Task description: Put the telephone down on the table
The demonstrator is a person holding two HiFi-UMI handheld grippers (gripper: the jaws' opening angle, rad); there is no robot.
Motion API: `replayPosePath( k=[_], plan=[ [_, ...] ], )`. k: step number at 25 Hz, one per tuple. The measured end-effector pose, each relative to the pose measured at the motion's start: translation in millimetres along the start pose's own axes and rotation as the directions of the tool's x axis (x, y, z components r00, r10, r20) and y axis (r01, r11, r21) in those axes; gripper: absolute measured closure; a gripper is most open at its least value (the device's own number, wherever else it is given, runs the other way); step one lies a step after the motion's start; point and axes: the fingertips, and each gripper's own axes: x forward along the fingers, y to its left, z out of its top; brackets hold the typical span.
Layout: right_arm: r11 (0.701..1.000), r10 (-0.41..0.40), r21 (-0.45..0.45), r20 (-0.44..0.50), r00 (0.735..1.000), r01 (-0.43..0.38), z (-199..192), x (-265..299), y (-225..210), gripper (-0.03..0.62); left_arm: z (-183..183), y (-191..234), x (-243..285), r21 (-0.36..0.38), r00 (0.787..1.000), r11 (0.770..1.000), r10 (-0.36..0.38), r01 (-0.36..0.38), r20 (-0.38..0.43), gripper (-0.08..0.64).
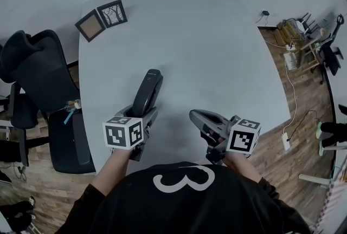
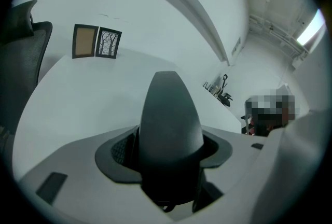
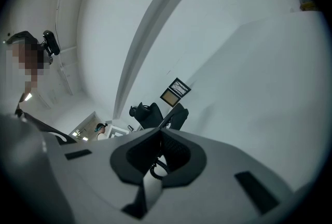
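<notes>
While the left gripper [image 1: 143,112] pinches the dark telephone handset [image 1: 148,88] by its near end, the handset slants forward over the white table [image 1: 217,38]. Well to its right, the right gripper [image 1: 197,116] has its jaws pressed together, empty.

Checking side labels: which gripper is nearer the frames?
Left. The left gripper, holding the phone, has the frames ahead to its left; the right gripper is farther right, at the table's near edge.

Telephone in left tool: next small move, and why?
Likely lower the left tool until the telephone lies flat on the table, then release. Its jaws clamp the near end, and the far end points out over the tabletop.
</notes>
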Motion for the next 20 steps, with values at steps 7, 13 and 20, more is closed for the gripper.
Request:
replayPosePath(
  k=[7,13,20],
  plan=[
    [1.0,-0.01,0.014,-0.017,1.0,0.01,-4.4,6.1,-7.2,0.584,-8.9,27.4,22.4,0.03,0.998,0.998,0.064,-0.063,-0.028,0.27],
    [0.999,-0.022,0.031,-0.021,1.0,0.023,-7.0,3.3,-15.4,0.584,-16.9,39.1,34.3,0.083,0.991,0.989,0.127,-0.123,-0.042,0.27],
    [0.998,-0.035,0.046,-0.012,0.999,0.035,-4.6,2.2,-23.6,0.584,-22.9,48.7,46.8,0.138,0.98,0.973,0.193,-0.185,-0.045,0.27]
  ],
)
